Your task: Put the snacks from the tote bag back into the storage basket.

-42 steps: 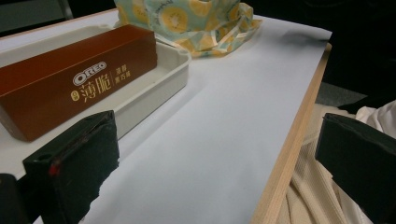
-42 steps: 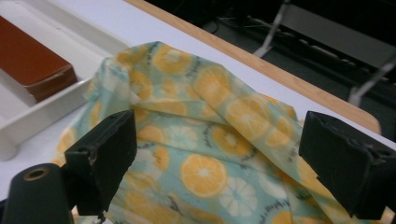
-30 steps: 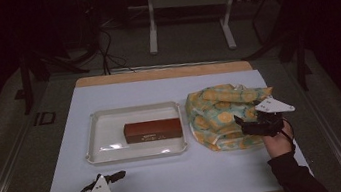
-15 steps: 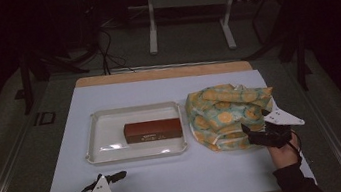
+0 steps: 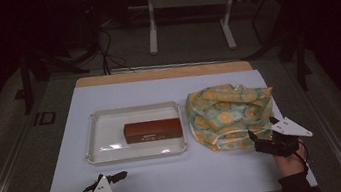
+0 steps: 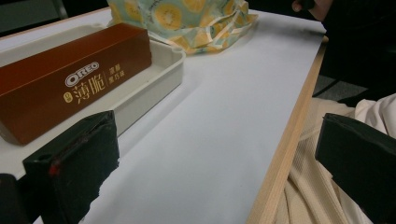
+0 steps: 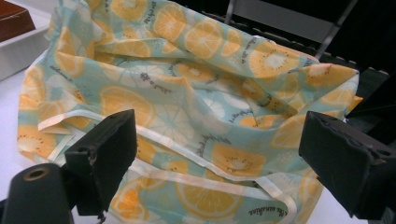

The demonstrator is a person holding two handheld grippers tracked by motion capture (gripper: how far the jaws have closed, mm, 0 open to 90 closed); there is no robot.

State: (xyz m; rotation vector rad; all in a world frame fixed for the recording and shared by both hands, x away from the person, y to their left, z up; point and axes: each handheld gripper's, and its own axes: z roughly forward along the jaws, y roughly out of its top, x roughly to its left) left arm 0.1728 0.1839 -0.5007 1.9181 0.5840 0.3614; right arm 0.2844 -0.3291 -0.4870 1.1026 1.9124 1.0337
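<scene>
A brown Oreo box (image 5: 153, 129) lies in a white tray (image 5: 100, 151) at the middle of the white table. The same box (image 6: 70, 84) and tray (image 6: 163, 70) appear close up in the left gripper view. To the tray's right sits a crumpled cloth bag (image 5: 226, 113) printed with orange slices. My right gripper (image 5: 263, 132) stands open at the bag's near right corner, with the bag (image 7: 210, 93) just ahead of its jaws. My left gripper (image 5: 130, 190) rests open at the table's front left, nothing between its jaws (image 6: 215, 172).
The table's wooden front edge (image 6: 285, 154) runs past my left gripper, with a cream garment (image 6: 317, 196) below it. A metal stand (image 5: 188, 18) and cables (image 5: 105, 44) are on the floor beyond the table.
My right gripper has drawn back toward the near edge, from beside the bag's right side to its near right corner. The left gripper has not moved.
</scene>
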